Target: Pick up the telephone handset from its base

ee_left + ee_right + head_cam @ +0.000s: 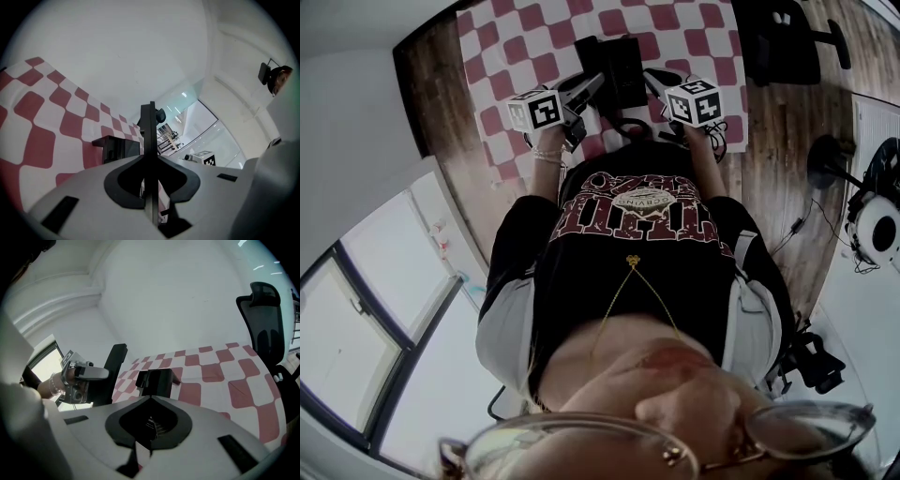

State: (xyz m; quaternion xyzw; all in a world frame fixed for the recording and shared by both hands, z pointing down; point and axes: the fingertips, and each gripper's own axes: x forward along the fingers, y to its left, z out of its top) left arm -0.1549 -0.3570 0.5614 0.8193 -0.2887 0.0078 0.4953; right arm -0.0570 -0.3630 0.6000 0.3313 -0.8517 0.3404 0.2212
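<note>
Black handset [148, 136] | left claw [150, 164] part-open, clamped on it | clear of base [115, 147]

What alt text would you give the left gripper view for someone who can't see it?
The grey left gripper is clamped on a black telephone handset, seen edge-on and standing upright between its jaws. Beyond it, slightly to the left, the black phone base sits on a red-and-white checked cloth.

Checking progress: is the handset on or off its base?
Off: left gripper clamps black telephone handset, clear of black base.
</note>
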